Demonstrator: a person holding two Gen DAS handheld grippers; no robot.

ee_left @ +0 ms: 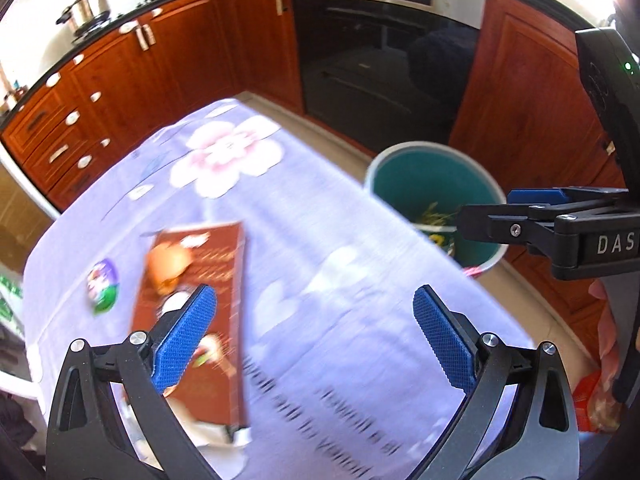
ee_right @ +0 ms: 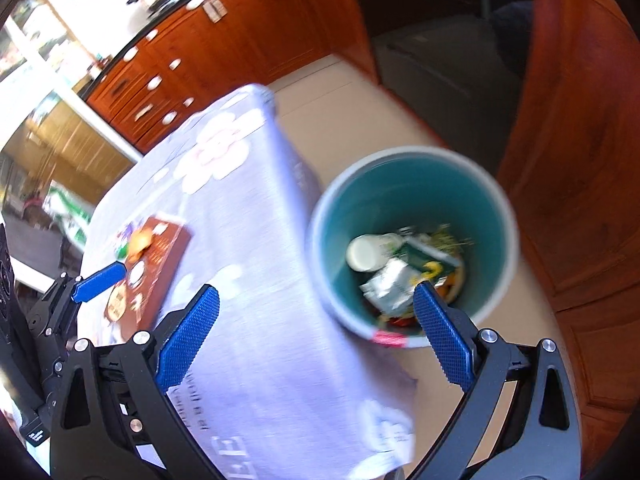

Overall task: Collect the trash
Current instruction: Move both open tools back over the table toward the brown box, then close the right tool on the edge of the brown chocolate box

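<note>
The left tool (ee_left: 314, 332) stands spread wide with nothing between its blue pads (ee_left: 186, 336); it hangs over the bench (ee_left: 320, 208), which wears a pale lilac flowered cloth. The right tool (ee_right: 316, 332) is spread just as wide and also empty, poised over the bench's edge and the teal bin (ee_right: 496, 216) on the floor beside it. A brown snack box (ee_left: 224, 264) lies flat on the cloth, partly under the left tool's left pad, with a small round green-and-white wrapper (ee_left: 102, 284) just beside it. The bin already holds a white cup, a silvery packet and other scraps. Both tools tilt steeply downward; in the left wrist view the right tool reaches in over the bin's rim.
</note>
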